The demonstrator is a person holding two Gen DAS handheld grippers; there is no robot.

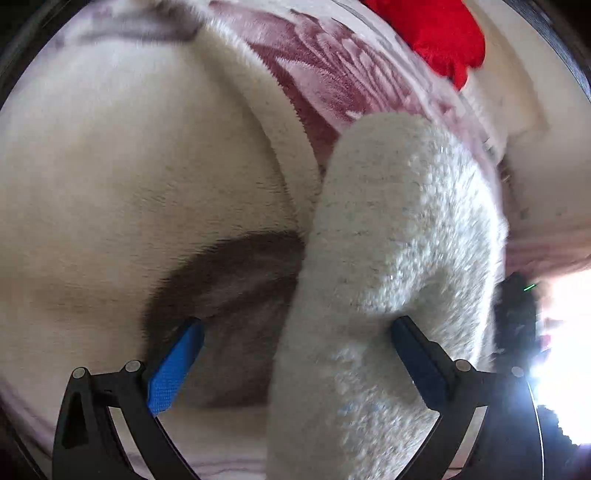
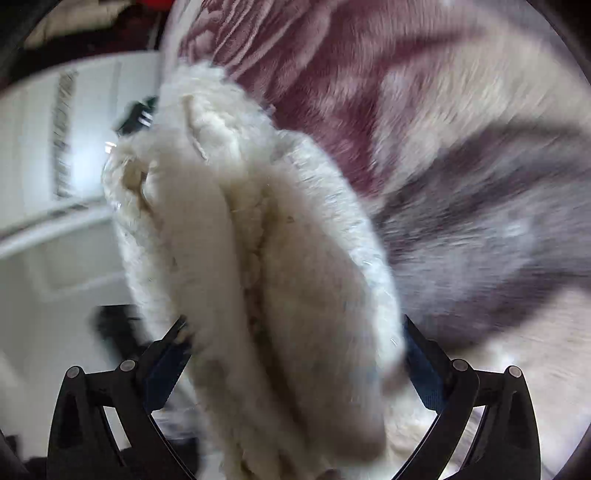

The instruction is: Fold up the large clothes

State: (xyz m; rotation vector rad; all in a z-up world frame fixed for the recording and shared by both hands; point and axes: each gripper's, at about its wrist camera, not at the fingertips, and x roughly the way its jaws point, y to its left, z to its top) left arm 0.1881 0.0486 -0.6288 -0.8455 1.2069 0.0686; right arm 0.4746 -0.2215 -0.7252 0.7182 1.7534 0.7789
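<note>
Between the wide-apart fingers of the left gripper, a white fleece garment runs lengthwise away from the camera, over the plush blanket. Bunched folds of the garment fill the right gripper, which clasps them. Beyond the blanket lie a red cloth and white cabinet doors.

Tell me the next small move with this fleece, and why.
Probably bring both hand-held grippers down to lay the fleece on the blanket. The right one has bunched layers between its fingers, while the left one stands wide with fleece against one finger only, so its hold looks loose.
</note>
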